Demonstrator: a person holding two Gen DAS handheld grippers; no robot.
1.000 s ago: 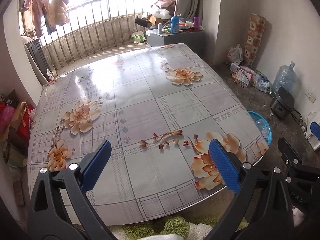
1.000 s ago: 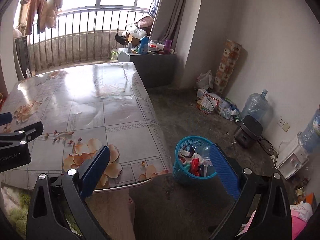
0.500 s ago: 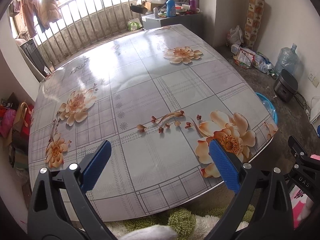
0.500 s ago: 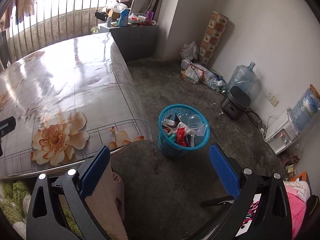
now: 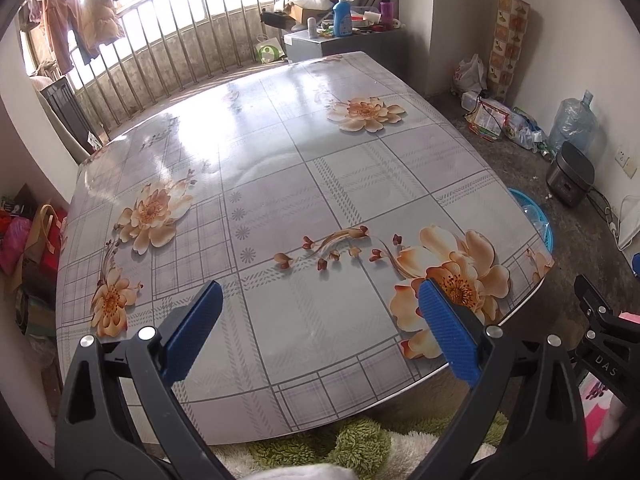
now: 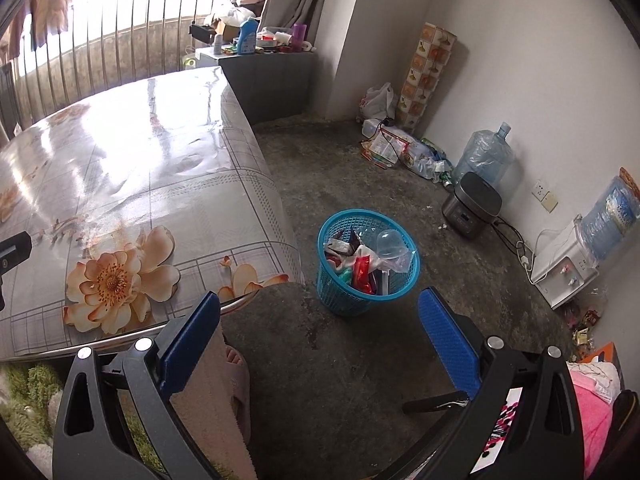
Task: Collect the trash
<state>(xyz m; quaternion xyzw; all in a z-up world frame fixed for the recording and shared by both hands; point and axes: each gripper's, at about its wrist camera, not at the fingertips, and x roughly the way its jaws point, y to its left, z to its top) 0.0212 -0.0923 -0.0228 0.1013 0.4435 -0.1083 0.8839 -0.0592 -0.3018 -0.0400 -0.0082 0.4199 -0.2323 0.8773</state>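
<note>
Nearest the cameras, both grippers are empty. The left gripper (image 5: 320, 320) hangs over the near edge of the tabletop (image 5: 280, 152) with its 2 blue fingers (image 5: 448, 332) spread wide and nothing between them. The right gripper (image 6: 320, 328) is held off the tabletop's right corner, above the concrete floor (image 6: 360, 360), its fingers (image 6: 448, 336) likewise spread and bare (a slippered foot (image 6: 236, 364) shows just below them).

A little farther out, the blue basket (image 6: 412, 268) stands on the floor just beside the tabletop's corner. It already holds the trash (image 6: 360, 260): crumpled wrappers, red packets and a clear plastic cup, piled to about the rim.

Beyond that, the flowered tabletop runs back to the railing with no loose item on it that I can make out. More litter (image 6: 400, 152) lies against the far wall, near a water jug (image 6: 484, 156) and a dark cooker (image 6: 472, 204).

My judgement: the tabletop part of the task looks finished, and this is a pause between a drop and the next search. If more is to be gathered, the next move calls for carrying a gripper well across the floor to the wall litter, closing on 1 piece, and returning to the basket.
</note>
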